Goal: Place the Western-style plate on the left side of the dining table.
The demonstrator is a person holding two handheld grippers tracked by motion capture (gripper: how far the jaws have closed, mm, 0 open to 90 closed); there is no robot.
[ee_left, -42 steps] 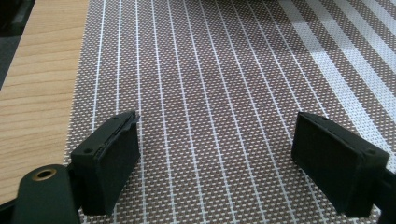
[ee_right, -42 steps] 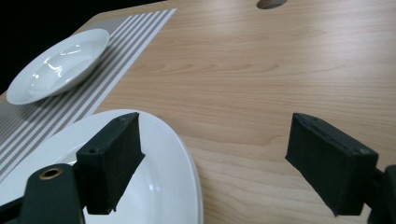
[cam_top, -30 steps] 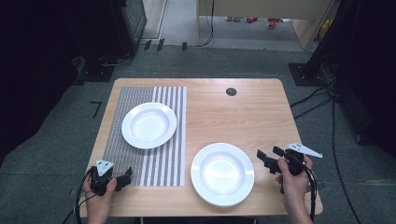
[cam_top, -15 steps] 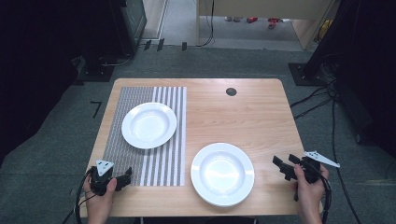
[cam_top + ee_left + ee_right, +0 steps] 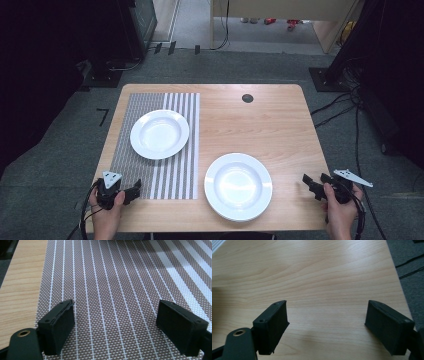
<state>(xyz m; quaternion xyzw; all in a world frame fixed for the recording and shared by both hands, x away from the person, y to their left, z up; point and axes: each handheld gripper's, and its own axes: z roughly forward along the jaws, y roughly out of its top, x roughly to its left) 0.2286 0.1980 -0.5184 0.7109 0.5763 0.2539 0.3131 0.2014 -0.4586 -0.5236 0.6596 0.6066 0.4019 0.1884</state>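
the near plate [image 5: 238, 186] sits on the bare surface [image 5: 260, 125] just left of the right tool [image 5: 314, 183] – nearer it than the left tool [image 5: 131, 190] – both tools spread and empty.

We see a light wooden table [image 5: 260, 125] with rounded corners standing on grey carpet. On its left part lies a striped placemat [image 5: 172, 170], dark with thin white lines at the left and broader white bands toward its right edge. One white plate [image 5: 159, 134] sits on the far part of the placemat. A second white plate [image 5: 238, 186] rests on the bare wood near the front edge, just right of the placemat. A small dark round grommet [image 5: 247, 98] is set in the tabletop near the far edge.
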